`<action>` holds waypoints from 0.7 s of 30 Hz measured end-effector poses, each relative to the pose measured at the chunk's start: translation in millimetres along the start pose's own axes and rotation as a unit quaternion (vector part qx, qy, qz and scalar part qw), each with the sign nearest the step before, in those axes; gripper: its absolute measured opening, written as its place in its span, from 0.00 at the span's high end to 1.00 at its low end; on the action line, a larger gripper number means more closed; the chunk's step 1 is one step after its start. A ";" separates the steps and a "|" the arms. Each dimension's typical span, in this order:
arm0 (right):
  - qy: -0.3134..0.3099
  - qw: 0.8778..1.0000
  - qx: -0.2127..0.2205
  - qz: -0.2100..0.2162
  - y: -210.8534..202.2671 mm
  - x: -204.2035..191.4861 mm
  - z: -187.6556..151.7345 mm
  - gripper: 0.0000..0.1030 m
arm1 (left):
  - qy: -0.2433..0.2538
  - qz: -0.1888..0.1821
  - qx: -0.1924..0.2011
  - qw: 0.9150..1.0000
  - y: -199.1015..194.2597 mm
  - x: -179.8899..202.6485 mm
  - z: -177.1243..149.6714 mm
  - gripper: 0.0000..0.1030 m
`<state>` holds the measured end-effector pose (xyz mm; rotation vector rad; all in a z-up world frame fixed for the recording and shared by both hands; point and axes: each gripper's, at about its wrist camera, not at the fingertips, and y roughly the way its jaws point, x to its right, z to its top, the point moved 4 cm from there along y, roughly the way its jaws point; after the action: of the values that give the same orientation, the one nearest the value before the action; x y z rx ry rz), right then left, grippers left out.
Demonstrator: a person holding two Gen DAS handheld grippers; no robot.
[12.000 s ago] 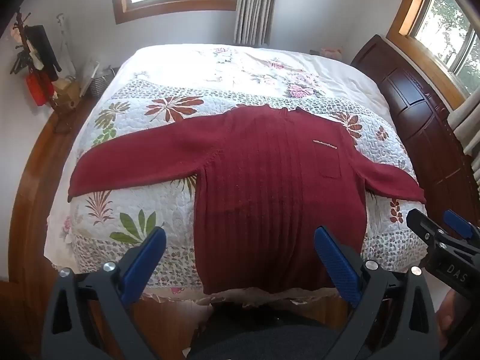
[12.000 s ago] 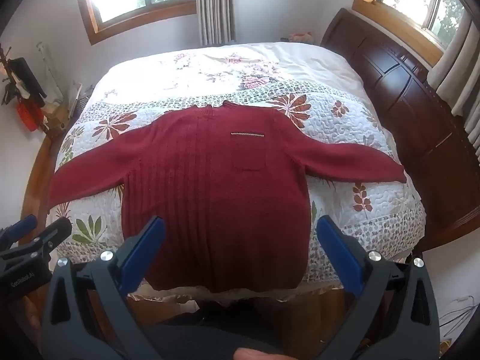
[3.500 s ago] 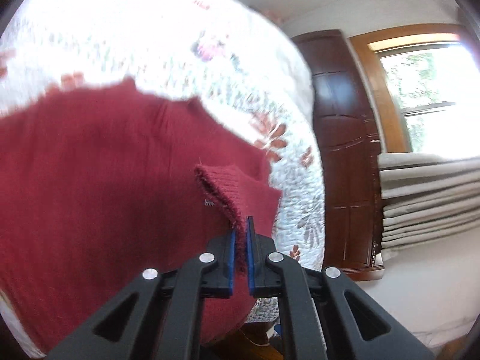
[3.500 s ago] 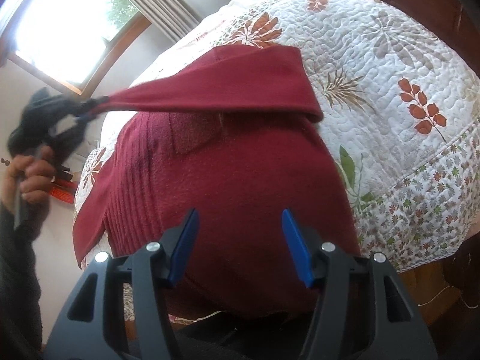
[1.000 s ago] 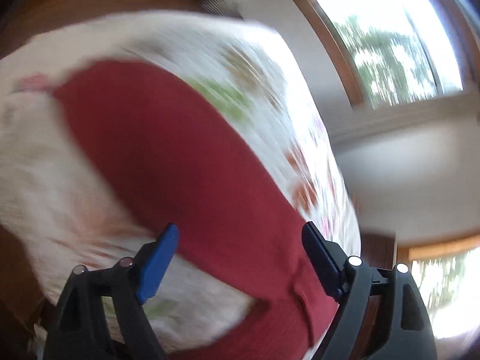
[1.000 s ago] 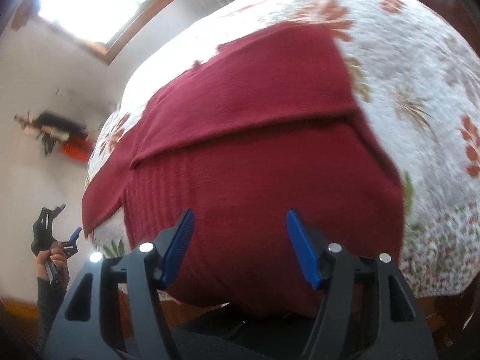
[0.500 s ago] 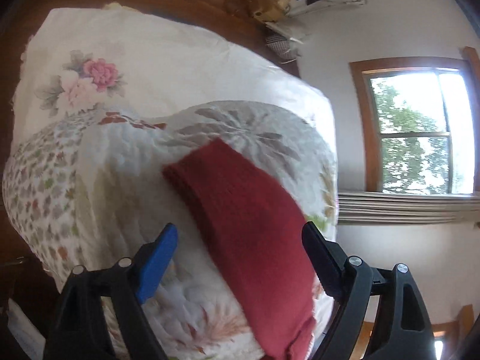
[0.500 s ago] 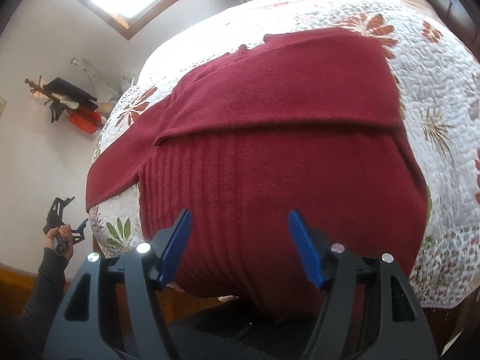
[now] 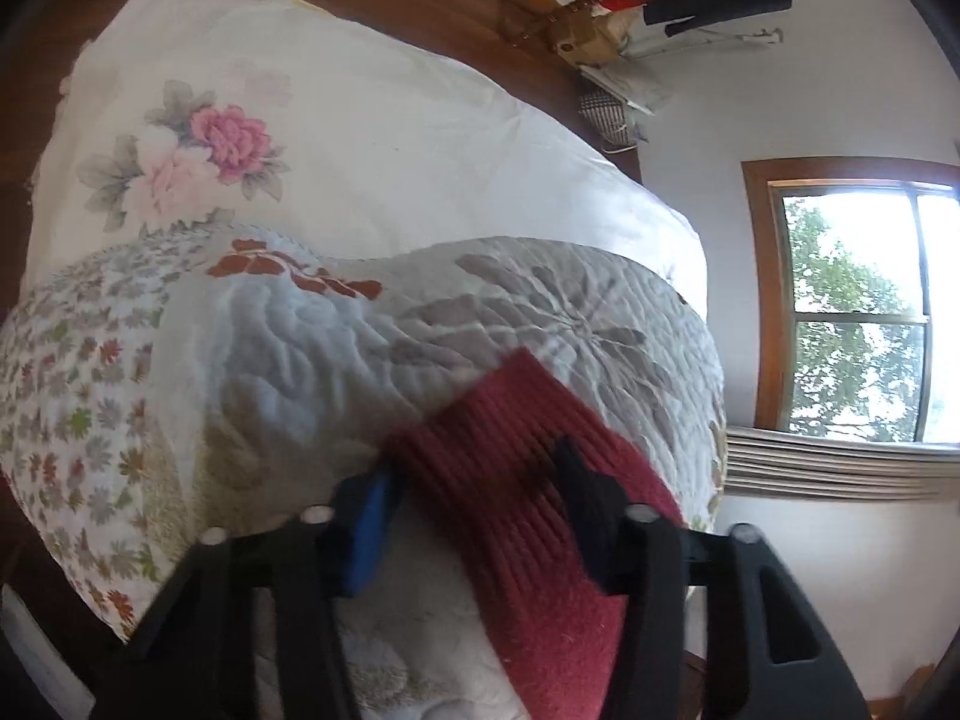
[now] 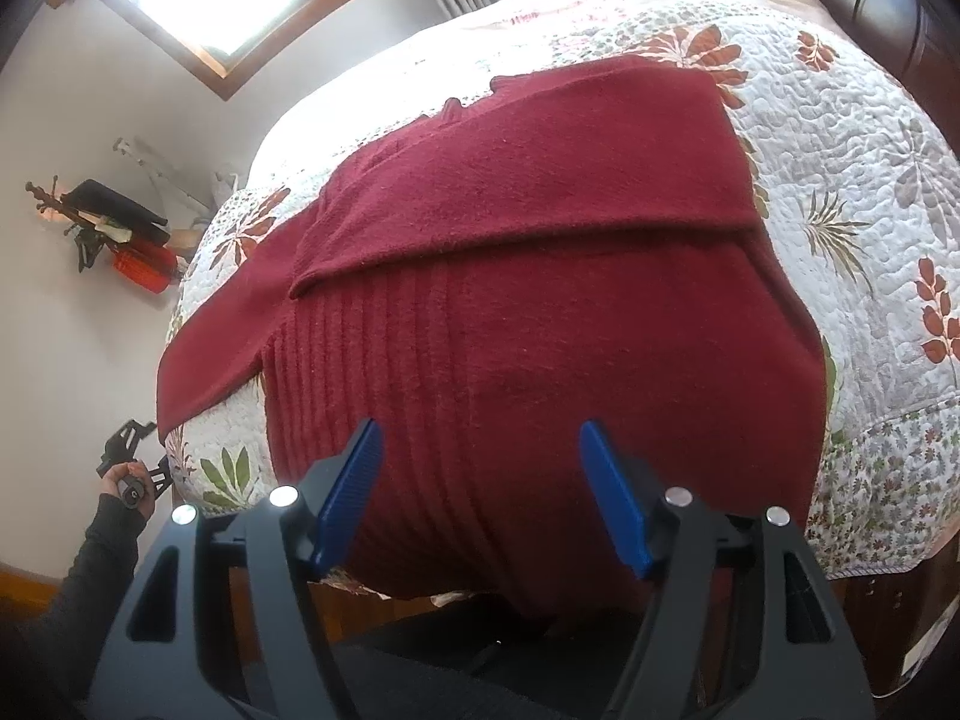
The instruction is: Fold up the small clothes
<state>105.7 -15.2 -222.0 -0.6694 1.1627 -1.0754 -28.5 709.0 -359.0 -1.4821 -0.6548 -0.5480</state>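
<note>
Both pairs of jaws stand spread apart and neither pinches anything. The left gripper (image 9: 474,498) is low at the end of the sweater's outstretched sleeve (image 9: 516,516), its blue-padded finger on one side of the ribbed cuff and its dark finger on the other, so the cuff lies in the gap; whether either pad touches the knit cannot be told, since the near edge of that view is blurred. The right gripper (image 10: 480,480) hovers over the lower body of the dark red sweater (image 10: 540,372), with its blue pads apart above the ribbed fabric near the hem. The sweater lies flat on the floral quilt (image 10: 840,168) of the bed, its hem at the near edge. One sleeve (image 10: 528,180) is folded across the chest, reaching from one shoulder to the other side, while the other sleeve lies straight out over the quilt toward the bed's left side. In the right wrist view the person's left hand (image 10: 129,483), in a dark sleeve (image 10: 90,564), holds the left gripper just off the end of that outstretched sleeve.
</note>
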 end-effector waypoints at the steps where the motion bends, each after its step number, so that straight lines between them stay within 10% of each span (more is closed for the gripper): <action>1: 0.002 1.000 0.000 0.002 1.0 -1.0 0.0 0.33 | 0.000 -0.001 0.002 1.000 -1.2 -1.3 1.6 0.69; 3: 0.003 1.000 0.000 0.004 2.2 -2.0 1.3 0.33 | 0.000 -0.009 0.009 1.000 -5.2 -2.7 4.1 0.86; 12: -0.002 1.000 0.010 0.013 4.2 -9.2 12.3 0.33 | 0.045 -0.079 0.064 0.994 -49.9 38.8 -9.3 0.91; 21: 0.012 0.999 0.020 0.035 1.7 -5.8 26.5 0.33 | 0.210 -0.187 0.038 0.959 -91.1 166.0 -110.8 0.91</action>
<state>131.2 -11.8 -213.3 -0.5828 1.1745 -1.0470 34.0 605.9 -175.6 -1.1210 -0.6109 -1.0831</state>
